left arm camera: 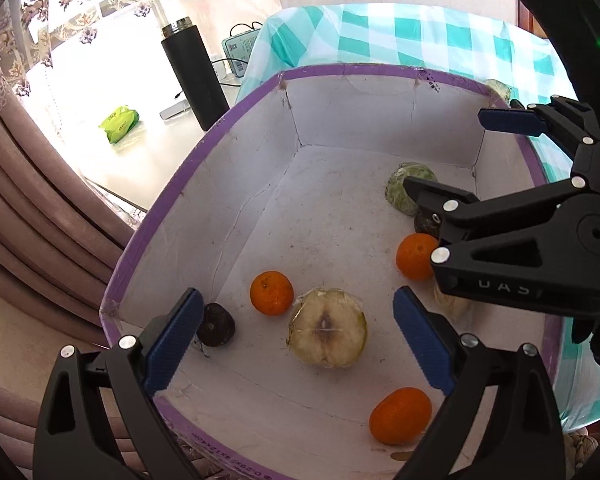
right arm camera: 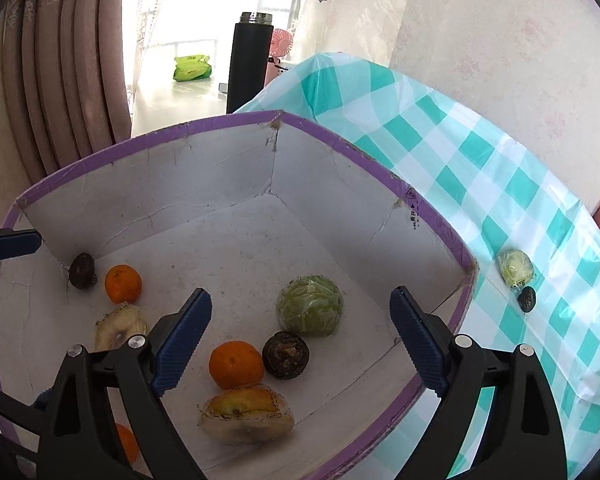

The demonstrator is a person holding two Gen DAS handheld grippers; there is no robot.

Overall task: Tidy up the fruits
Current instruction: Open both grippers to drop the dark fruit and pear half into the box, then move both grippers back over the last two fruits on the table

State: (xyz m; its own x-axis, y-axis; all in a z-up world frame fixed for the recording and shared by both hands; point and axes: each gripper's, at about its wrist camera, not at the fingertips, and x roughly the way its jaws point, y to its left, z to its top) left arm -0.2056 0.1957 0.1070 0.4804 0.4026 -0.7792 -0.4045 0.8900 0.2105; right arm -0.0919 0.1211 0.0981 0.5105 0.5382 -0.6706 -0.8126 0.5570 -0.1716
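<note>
— Two pieces are left outside the box [right arm camera: 440, 220]: a wrapped pale green half [right arm camera: 515, 267] and a small dark fruit [right arm camera: 526, 299], lying just beside each other on the checked cloth [right arm camera: 480, 160], near the box's right wall. Everything else sits on the box floor.

— And the tongs?

— Both stand wide apart with nothing between the pads. The left gripper [left arm camera: 298, 336] hangs over the wrapped apple half [left arm camera: 327, 328] and an orange [left arm camera: 271, 293]; the right gripper [right arm camera: 300, 338] hangs over another orange [right arm camera: 236, 364], a dark round fruit [right arm camera: 286, 355] and a wrapped green half [right arm camera: 310, 311].

— How would the outside pair handle?

— Likely light, both of them. The wrapped half looks slick in its film, with one flat cut face, so the pads would probably do best across its rounded sides, low down, with gentle pressure; squeezing hard could bruise the flesh or let the film slide. The dark one looks firm and rough-skinned, so it should hold well, but it is small and round and may roll. Closing across its middle seems safest.

— Which hand?

— The right one is nearer.
</note>
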